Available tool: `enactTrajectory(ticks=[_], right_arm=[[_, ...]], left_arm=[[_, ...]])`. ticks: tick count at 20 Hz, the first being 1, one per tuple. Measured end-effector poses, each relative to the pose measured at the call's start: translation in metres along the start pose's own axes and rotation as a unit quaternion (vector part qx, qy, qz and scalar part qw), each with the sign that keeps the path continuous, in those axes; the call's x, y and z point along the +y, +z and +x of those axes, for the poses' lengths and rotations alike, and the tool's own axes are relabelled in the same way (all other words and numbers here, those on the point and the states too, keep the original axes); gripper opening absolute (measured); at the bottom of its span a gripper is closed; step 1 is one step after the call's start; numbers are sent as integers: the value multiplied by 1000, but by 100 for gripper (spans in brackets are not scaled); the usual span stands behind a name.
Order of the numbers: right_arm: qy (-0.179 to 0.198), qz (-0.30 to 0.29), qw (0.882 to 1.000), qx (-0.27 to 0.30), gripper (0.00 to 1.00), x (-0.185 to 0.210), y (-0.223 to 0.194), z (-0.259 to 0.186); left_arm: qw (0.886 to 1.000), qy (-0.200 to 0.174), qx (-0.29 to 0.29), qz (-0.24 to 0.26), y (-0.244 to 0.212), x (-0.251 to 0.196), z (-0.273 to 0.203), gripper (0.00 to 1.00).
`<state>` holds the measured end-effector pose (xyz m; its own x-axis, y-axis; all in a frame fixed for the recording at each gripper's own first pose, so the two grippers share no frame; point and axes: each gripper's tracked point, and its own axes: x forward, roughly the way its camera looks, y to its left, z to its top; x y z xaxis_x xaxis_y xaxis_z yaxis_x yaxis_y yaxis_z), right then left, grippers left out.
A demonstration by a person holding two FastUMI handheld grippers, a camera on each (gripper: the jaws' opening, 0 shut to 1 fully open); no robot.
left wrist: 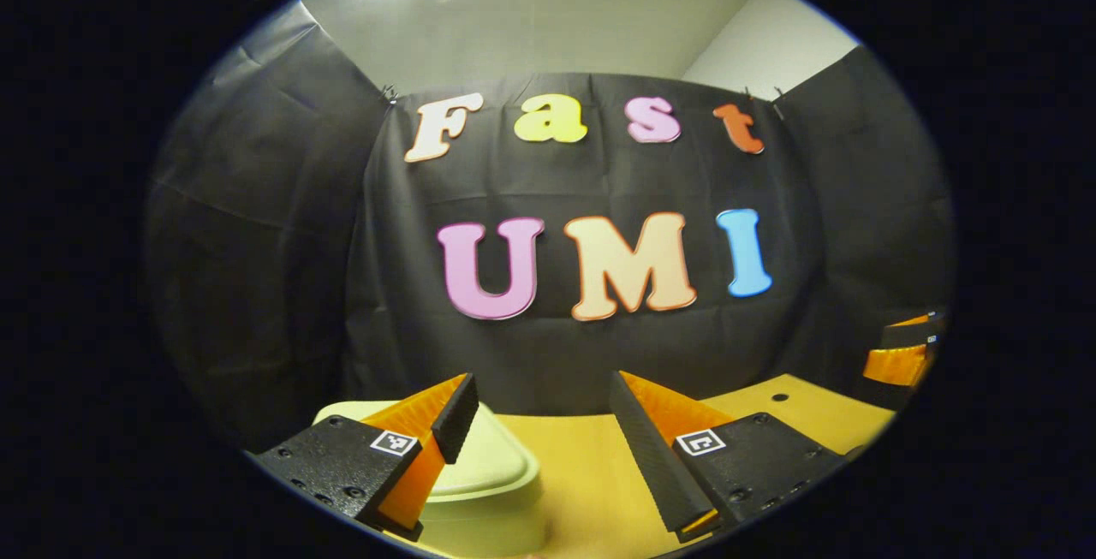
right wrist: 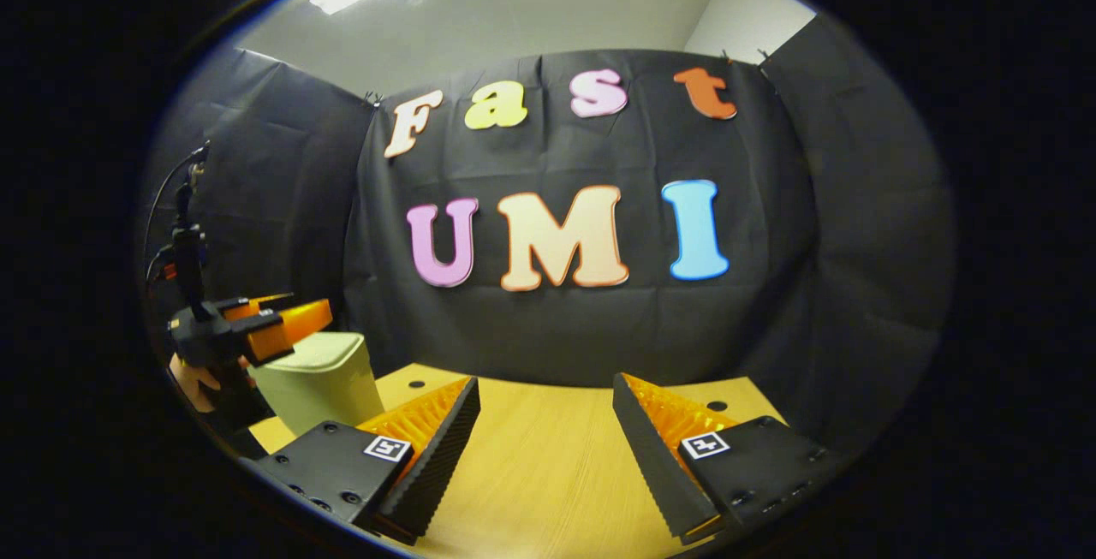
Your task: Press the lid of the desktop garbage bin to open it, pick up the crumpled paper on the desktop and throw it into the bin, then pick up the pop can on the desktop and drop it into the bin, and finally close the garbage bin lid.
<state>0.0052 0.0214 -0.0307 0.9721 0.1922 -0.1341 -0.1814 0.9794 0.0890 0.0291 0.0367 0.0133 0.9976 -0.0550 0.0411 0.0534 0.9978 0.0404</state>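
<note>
The pale green desktop bin stands low and left in the left gripper view, its lid lying flat on top. My left gripper hovers just above the lid, open, with one finger over the lid and nothing between the fingers. In the right gripper view the bin sits at the far left of the table, and the left gripper hangs over its top, held by a hand. My right gripper is open and empty above the table's middle, also seen as the right gripper at the right edge.
The wooden table has a few small dark holes near its back edge. The black cloth wall rises right behind the table and wraps both sides.
</note>
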Motion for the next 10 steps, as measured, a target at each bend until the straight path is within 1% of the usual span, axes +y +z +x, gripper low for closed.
enactTrajectory(ticks=[2,5,7,8,10], right_arm=[[-16,10,999,-26,98,-9,22,-7],[-44,6,997,-59,98,-25,47,-18],[-57,1,996,-71,99,-33,56,-25],[-62,0,995,-75,98,-35,58,-29],[-70,0,994,-82,98,-41,61,-34]], left_arm=[[999,-28,-5,-23,8,-33,-1,94],[997,-55,-21,-54,21,-66,-3,93],[995,-72,-24,-65,23,-83,-6,92],[994,-87,-21,-68,23,-94,-8,94],[992,-106,-16,-66,23,-107,-8,92]])
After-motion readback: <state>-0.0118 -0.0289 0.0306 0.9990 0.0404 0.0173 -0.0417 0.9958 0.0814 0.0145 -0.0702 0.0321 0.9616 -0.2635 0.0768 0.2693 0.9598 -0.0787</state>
